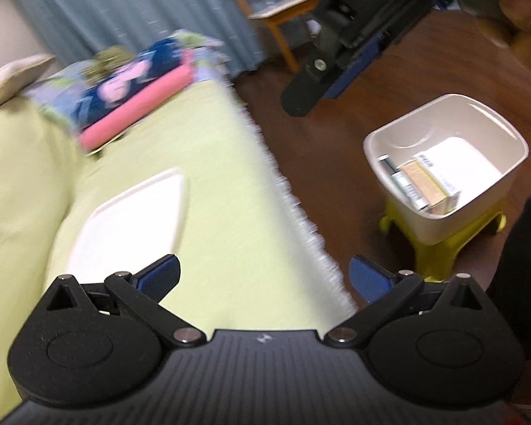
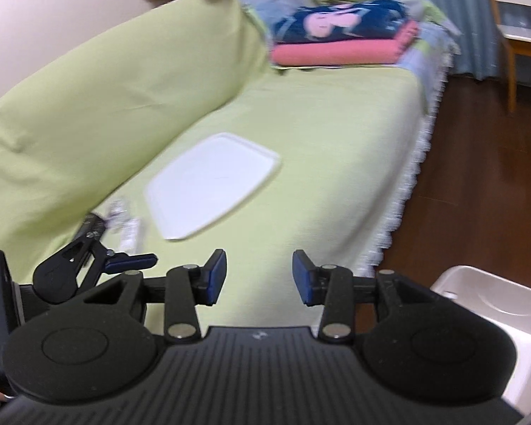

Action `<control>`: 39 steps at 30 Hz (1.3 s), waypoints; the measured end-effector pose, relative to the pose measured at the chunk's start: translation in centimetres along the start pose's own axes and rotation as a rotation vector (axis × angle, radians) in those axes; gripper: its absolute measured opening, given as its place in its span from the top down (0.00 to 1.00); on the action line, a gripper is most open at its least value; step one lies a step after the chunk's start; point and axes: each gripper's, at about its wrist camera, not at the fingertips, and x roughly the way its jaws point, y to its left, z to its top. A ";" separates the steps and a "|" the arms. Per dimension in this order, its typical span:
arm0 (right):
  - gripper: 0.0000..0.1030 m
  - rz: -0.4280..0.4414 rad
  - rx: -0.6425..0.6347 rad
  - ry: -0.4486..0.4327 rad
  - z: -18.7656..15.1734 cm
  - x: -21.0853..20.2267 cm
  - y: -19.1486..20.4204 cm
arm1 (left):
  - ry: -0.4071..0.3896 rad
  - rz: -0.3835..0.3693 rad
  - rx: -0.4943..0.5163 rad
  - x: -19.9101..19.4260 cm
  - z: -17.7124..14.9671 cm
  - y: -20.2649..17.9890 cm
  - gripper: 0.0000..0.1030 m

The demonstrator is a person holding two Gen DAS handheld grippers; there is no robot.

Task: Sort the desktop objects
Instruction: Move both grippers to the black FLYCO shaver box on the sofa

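Between the blue pads of the left gripper nothing is held; its jaws stand wide over the green-covered sofa seat; the right gripper has its jaws parted to a moderate gap, likewise empty, with only the cover showing between the pads.

Just beyond both grippers a white tray lies flat and bare on the seat; to its left, close against the sofa back, sit a few small items, a dark one and some pale packets, too blurred to name; these look like what remains to sort. Off the fringed edge of the cover, on the wooden floor, a white bin rests on a yellow stool and already holds several small boxes stacked against one wall; part of that bin shows at the lower right of the right wrist view.

Judging by their look, the boxes are light, stiff cardboard, best pinched across the two broad faces near the middle; the packets seem thin and soft, likely to sag or slip, so a grip at a thicker edge would serve better; the soft seat will give under any downward press. Folded blankets lie well apart at the far end.
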 end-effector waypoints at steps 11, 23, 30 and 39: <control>0.64 0.177 -0.179 0.049 -0.8 6.0 14.0 | 0.052 0.232 -0.333 -6.9 -11.8 12.1 0.01; 0.61 0.326 -0.229 0.136 -1.0 15.7 22.5 | 0.145 0.377 -0.578 -4.7 -22.9 24.5 0.01; 0.61 0.373 -0.162 0.199 -1.9 21.6 21.5 | 0.132 0.326 -0.609 -1.0 -25.9 28.9 0.01; 0.61 0.419 -0.154 0.218 -2.9 26.4 21.6 | 0.124 0.209 -0.706 2.7 -28.2 32.6 0.01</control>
